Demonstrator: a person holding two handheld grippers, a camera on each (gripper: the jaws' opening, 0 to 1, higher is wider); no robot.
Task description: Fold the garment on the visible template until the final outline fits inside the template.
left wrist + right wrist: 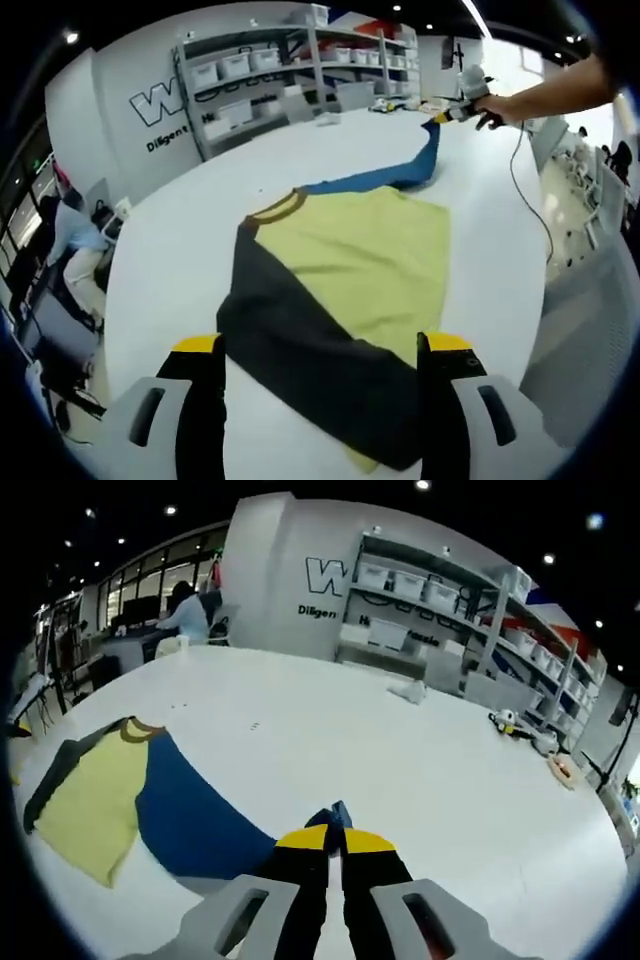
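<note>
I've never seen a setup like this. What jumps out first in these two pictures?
A yellow shirt with one dark sleeve and one blue sleeve lies spread on a big white table. The right gripper has its jaws shut on the blue sleeve's end, drawing it away from the body. The left gripper hangs open over the dark sleeve. Storage shelves stand behind.

Shelving (pixel 440 600) with bins (seated person (pixel 188 612) beyond)
</note>
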